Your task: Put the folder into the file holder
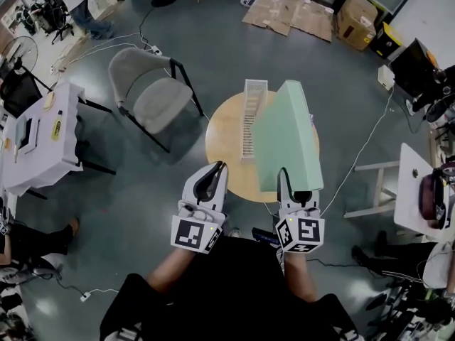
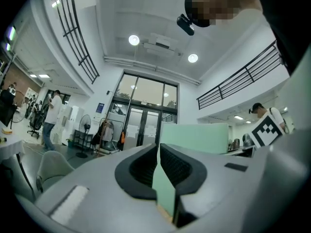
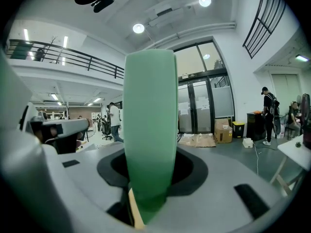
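A grey polished concrete floor (image 1: 178,190) runs under a round light-wood surface (image 1: 227,148). A grey shell chair on black legs (image 1: 153,94) stands just beside it, and a white square table (image 1: 43,144) stands further left. Flattened brown cardboard sheets (image 1: 288,13) lie by a brown cardboard box (image 1: 355,20). Tall dark-framed glass doors (image 2: 146,118) stand under round ceiling lights (image 2: 134,40) and a black-railed upper gallery (image 2: 238,81).

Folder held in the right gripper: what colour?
The folder is plain pale mint green, no pattern. It shows best in the head view.
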Tool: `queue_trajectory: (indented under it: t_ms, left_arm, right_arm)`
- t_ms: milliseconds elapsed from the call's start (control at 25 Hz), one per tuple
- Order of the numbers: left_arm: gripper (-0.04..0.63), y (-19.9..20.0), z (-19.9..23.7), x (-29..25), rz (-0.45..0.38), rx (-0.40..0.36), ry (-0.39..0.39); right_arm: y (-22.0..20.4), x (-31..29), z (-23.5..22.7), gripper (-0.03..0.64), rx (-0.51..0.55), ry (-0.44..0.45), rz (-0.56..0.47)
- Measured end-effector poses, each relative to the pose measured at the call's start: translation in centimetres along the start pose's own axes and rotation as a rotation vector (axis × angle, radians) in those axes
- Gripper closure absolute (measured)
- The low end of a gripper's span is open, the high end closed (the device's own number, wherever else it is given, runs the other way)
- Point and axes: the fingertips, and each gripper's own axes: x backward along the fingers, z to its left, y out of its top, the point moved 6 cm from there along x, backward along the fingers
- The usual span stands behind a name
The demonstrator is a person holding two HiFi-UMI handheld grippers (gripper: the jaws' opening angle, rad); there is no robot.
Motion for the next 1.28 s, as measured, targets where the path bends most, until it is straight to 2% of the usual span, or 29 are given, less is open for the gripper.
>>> queue_trajectory:
  t_ms: [280,720,1280]
  left_arm:
    - [0.572,-0.4,3.2,-3.9,0.011,-0.002,-0.044]
    - [0.572,-1.4,7.3,-8.1,0.035,0.017,-0.068]
    - [0.572,-2.6,10.5,-12.6,0.062,0.04,-0.121]
  right_arm:
    - [0.0,-4.1,0.0,0.471,-0.009,-0.041,0.007]
    - [-0.1,-9.5,0.2,0.471,-0.011,-0.07,0.03]
    - [-0.9,-14.3,0.1,0.472,-0.011,-0.125,0.051]
